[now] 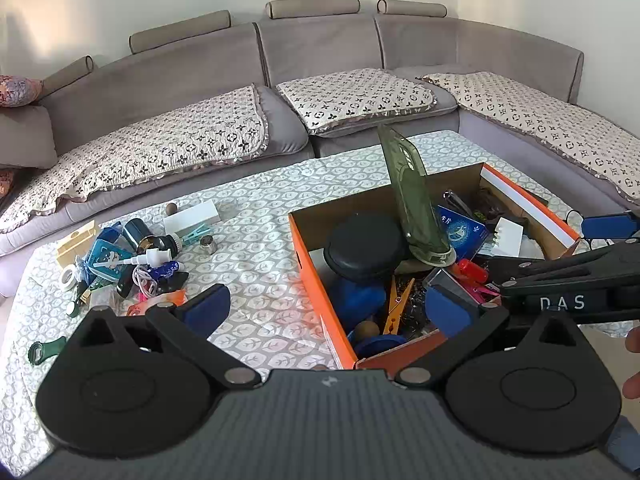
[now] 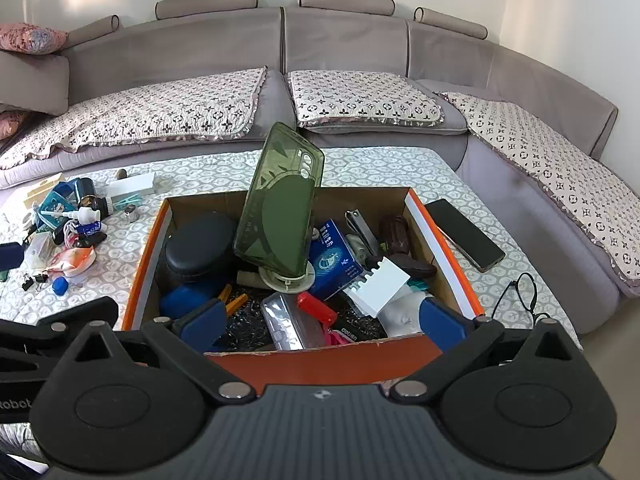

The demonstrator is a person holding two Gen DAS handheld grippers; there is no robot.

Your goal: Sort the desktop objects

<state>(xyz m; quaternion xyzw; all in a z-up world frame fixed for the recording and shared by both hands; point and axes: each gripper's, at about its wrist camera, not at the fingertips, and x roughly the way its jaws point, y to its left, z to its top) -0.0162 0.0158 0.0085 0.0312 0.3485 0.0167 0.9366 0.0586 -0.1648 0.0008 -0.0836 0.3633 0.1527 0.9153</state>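
Left-wrist view: left gripper (image 1: 326, 302), fingers spread and empty, hangs over the orange box's (image 1: 316, 280) near corner; unsorted clutter (image 1: 132, 264) lies left on the cloth. "DAS" marks the neighbouring tool. Best practice, probably: single out one loose item before closing.

Right-wrist view: right gripper (image 2: 320, 320), likewise spread and empty, faces the filled box, its green phone case (image 2: 280, 204) leaning upright. "deli" seems legible.

a home living room: curved grey sofa (image 2: 280, 40), quilted seat covers (image 2: 360, 98).
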